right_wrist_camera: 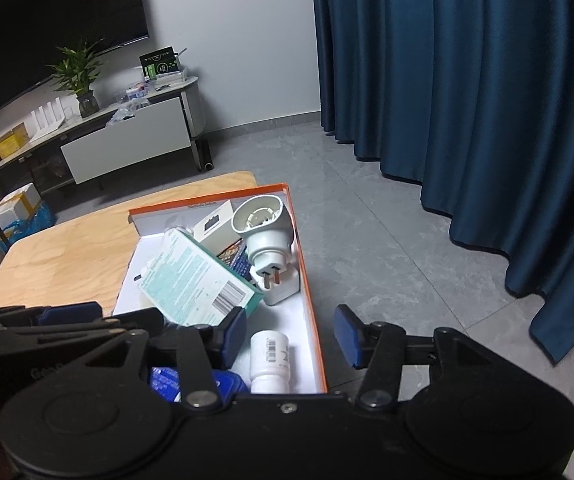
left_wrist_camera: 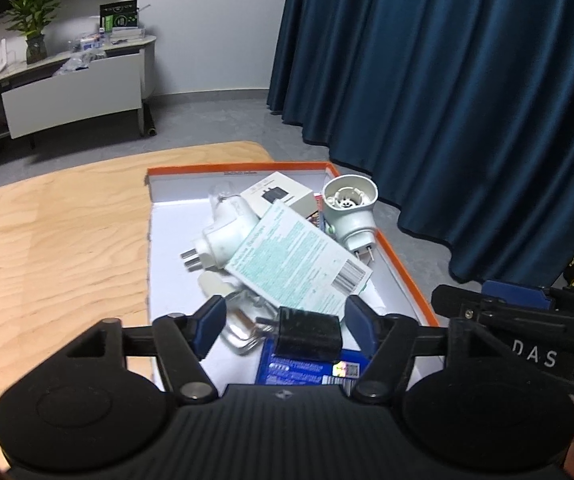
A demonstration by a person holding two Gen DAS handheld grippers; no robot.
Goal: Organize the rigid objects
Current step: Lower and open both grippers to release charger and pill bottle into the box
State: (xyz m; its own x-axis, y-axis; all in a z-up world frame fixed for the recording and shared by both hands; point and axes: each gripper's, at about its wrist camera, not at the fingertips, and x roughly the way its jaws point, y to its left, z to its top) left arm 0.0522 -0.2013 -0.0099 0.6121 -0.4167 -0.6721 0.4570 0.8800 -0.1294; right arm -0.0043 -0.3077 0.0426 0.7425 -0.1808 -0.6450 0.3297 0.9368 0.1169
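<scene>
Orange-rimmed box (left_wrist_camera: 403, 264) on table (left_wrist_camera: 55, 240): adapters, cartons, bottle (right_wrist_camera: 269, 360) already inside, jumbled; left gripper (left_wrist_camera: 283, 320) and right gripper (right_wrist_camera: 291, 334) part-open, empty.

Dim indoor light; a bright strip falls on the orange-rimmed box's (left_wrist_camera: 399, 248) far inner wall. Fisheye bending curves the edges around it, corners dark, slight softness.

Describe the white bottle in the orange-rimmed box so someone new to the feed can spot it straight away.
Find the orange-rimmed box on the wooden table, then look at its near right corner, just past the right gripper. The white bottle lies there on its side against the wall. Unlike the white plug adapters farther back, it is a plain cylinder with a barcode label.
</scene>
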